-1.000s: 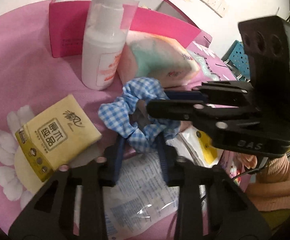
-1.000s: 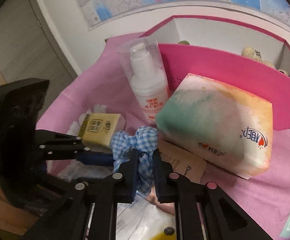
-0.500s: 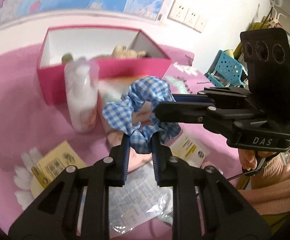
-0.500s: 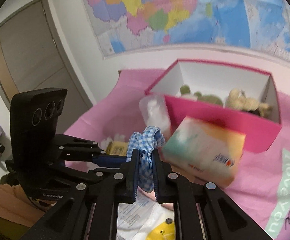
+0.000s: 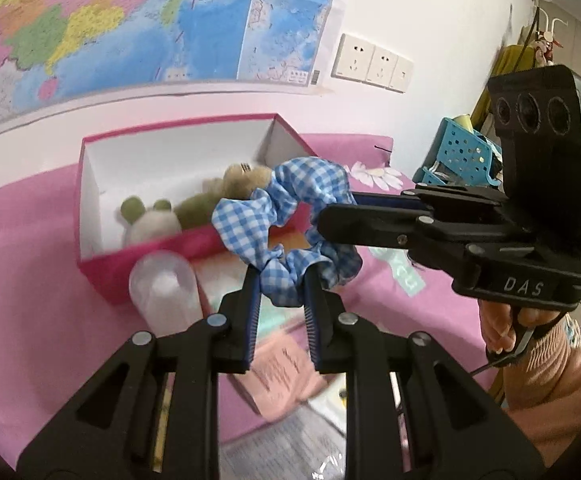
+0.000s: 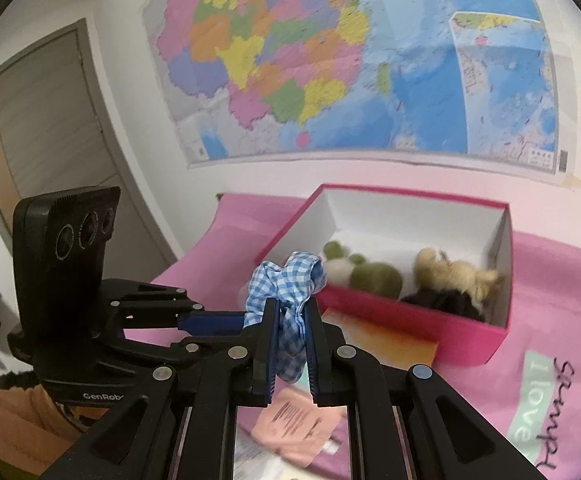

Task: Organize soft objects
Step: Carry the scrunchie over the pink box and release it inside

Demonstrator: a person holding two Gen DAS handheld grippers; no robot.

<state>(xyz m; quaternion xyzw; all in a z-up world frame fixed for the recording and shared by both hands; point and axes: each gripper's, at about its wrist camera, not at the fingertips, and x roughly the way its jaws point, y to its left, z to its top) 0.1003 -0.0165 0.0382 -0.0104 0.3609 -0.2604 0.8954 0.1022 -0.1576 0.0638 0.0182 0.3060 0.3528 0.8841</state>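
Blue-checked scrunchie (image 5: pixel 286 216) is pinched by both the left hand-held gripper (image 5: pixel 280 286) and the right hand-held gripper (image 6: pixel 292 330).

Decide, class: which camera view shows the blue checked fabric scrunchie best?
Left wrist view: the blue checked fabric scrunchie shows its whole open loop, pinched by both claws. Right wrist view shows it edge-on and bunched.
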